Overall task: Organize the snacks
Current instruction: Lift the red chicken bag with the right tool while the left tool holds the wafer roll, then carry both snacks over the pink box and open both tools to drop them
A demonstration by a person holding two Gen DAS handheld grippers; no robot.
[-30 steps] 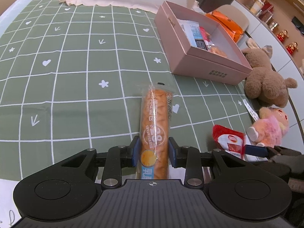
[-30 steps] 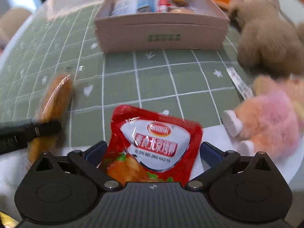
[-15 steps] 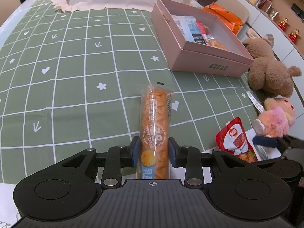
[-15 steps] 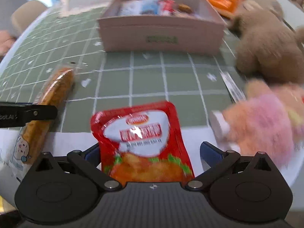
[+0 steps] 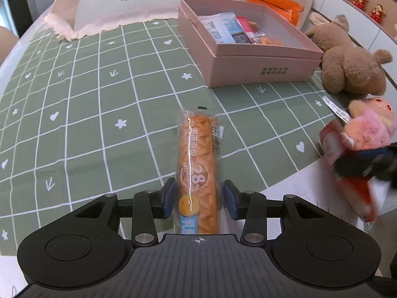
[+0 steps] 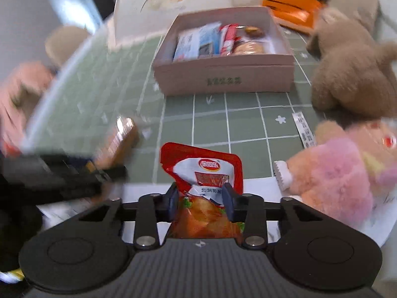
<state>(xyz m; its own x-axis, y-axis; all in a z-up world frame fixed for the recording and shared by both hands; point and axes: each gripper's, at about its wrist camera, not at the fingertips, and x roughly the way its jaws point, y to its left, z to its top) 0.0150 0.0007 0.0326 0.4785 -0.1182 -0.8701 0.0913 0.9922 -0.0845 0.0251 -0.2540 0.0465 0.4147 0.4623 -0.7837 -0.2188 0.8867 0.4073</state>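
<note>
Green grid tablecloth [image 5: 94,104] covers the round surface, white edge showing nearest the cameras. Left gripper [image 5: 198,200] points steeply down at the long orange bread packet [image 5: 198,164]; its jaws are opening, packet lies lengthwise between the blue pads with a visible gap on the right side, left pad close or just touching, hard to tell. Packet's near end is cut off behind the gripper body.

Right gripper [image 6: 201,200] also angled down, jaws closing on the red sauce pouch [image 6: 203,173]; pads pinch the pouch's middle, foil crumpled between them, top edge standing up above the cloth. Lower part of the pouch is hidden by the gripper body. In the left wrist view the right gripper and pouch are a blurred smear at the right edge.

Pink plush toy [image 6: 342,171] sits just right of the pouch, a paper tag beside it. Brown plush bear [image 5: 347,62] lies further back, near the box. Pink open box [image 5: 248,57] holds several packets: blue-white, red, some round snacks; labels unreadable. Orange packets [image 5: 275,5] behind the box, partly hidden. Left side of the right wrist view is motion-blurred; left gripper there is only a dark streak.
</note>
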